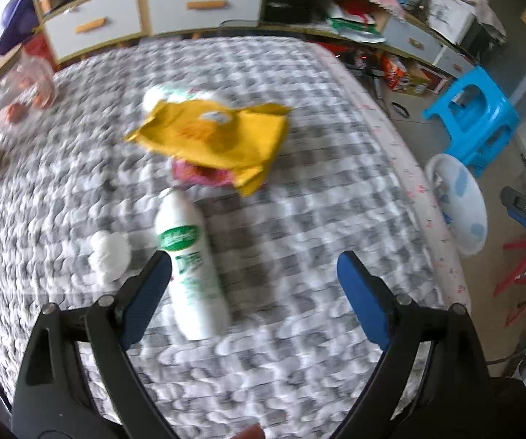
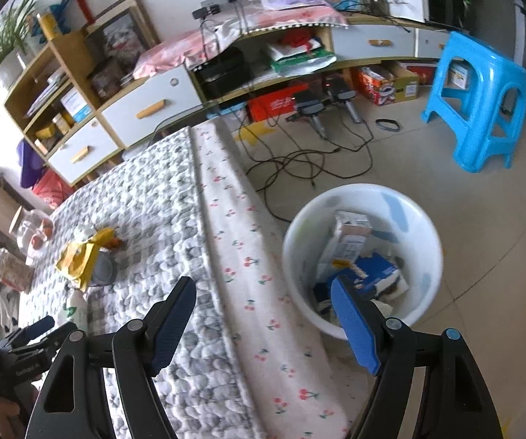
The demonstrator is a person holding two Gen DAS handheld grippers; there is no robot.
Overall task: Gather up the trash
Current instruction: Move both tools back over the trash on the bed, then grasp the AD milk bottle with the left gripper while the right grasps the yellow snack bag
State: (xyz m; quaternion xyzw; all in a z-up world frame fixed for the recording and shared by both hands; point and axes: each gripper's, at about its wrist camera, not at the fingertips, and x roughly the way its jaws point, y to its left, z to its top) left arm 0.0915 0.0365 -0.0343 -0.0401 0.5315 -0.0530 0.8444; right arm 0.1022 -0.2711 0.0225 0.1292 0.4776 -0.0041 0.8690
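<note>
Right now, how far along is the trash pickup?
Partly done: the white bin on the floor already holds a carton and blue packaging. Nothing is in hand; the left hand-held gripper and right hand-held gripper are both open and empty. Left on the bed: white bottle, crumpled tissue, yellow wrapper.

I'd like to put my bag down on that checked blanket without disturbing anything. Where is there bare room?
The checked blanket is bare to the right of the white bottle, out to its cherry-print edge. It is crowded around the yellow bag, with the bottle and crumpled tissue close by. The left tool is open above the bottle.
</note>
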